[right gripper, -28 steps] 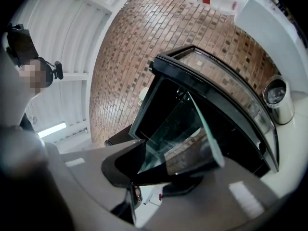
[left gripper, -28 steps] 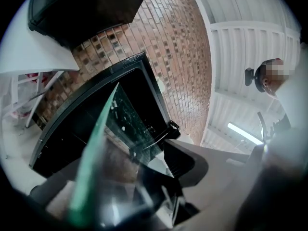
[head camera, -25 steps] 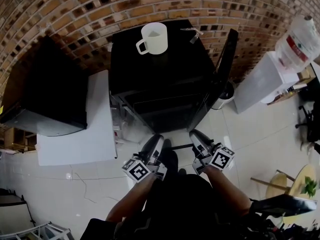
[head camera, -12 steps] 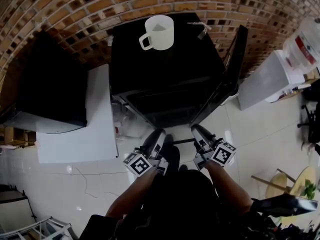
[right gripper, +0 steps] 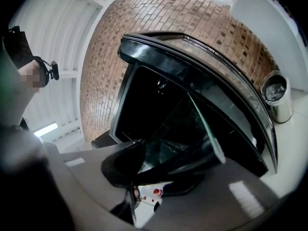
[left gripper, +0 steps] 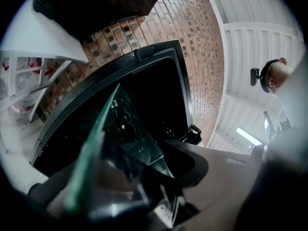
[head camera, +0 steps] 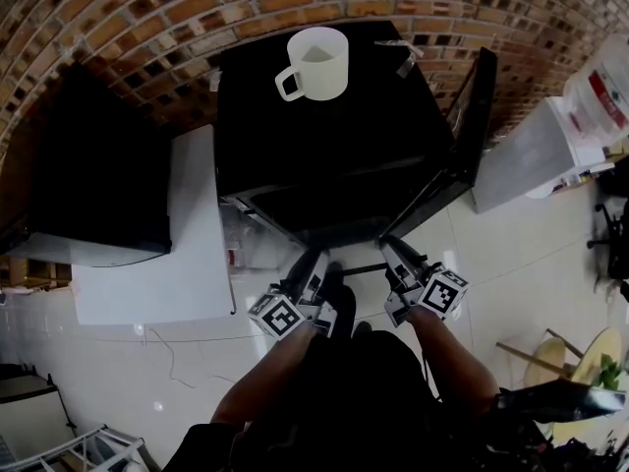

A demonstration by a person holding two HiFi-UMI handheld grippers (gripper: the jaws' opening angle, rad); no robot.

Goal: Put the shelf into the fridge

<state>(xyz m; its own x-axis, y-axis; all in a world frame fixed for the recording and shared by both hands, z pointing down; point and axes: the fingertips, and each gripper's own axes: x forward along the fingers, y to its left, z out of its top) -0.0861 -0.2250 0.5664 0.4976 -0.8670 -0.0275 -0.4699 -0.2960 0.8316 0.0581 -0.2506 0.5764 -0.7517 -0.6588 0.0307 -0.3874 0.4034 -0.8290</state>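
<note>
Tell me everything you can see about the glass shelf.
The shelf is a thin pane of clear glass with a green-tinted edge and a few pale specks on its surface. It is held off the floor, with the left gripper and right gripper each shut on one side edge. Its far end points into the dark opening of the fridge. Nothing else visibly touches it.

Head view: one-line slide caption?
Left gripper and right gripper hold the shelf before the open fridge; mug on top.
</note>
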